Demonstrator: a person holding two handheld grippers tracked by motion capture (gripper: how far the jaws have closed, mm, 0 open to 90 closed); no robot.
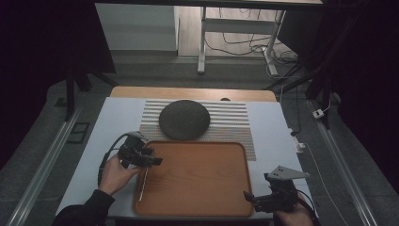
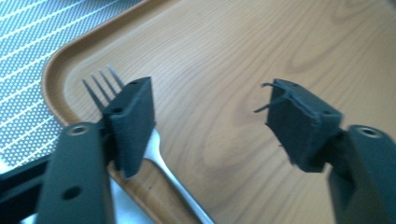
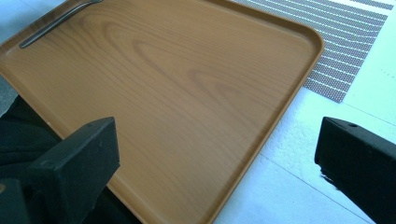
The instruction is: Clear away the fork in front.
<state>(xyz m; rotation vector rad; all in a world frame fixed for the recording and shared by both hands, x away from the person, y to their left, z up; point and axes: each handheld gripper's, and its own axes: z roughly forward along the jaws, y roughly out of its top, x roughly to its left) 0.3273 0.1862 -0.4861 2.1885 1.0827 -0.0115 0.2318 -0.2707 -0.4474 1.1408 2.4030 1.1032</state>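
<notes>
Nearest the person, in the high view, the right tool (image 1: 248,195) hangs over the front right corner of the wooden tray (image 1: 207,179), its jaws spread wide with nothing between them; the right gripper view shows the two black jaws standing far apart above that corner, one over the wood and the other over the pale counter (image 3: 299,186) beside the rim. A little farther in, the left tool (image 1: 157,161) sits over the tray's left edge, held by the left hand (image 1: 115,175) in a dark sleeve, and its jaws are likewise parted and hold nothing. The fork (image 2: 154,154) lies along the tray's left side, just inside the rim, with its tines pointing away from the person; in the left gripper view its neck passes beneath the left-hand jaw and the four tines stick out beyond that jaw's tip, while the handle runs back toward the camera, and whether the jaw touches the metal cannot be told. In the right gripper view the fork's handle (image 3: 56,23) shows as a thin grey bar at the far corner of the tray. Beyond the tray a striped placemat (image 1: 230,123) is spread on the counter, and a round dark plate (image 1: 184,119) rests on it, close to the tray's far rim. No brand, label or writing can be read on any of these things
</notes>
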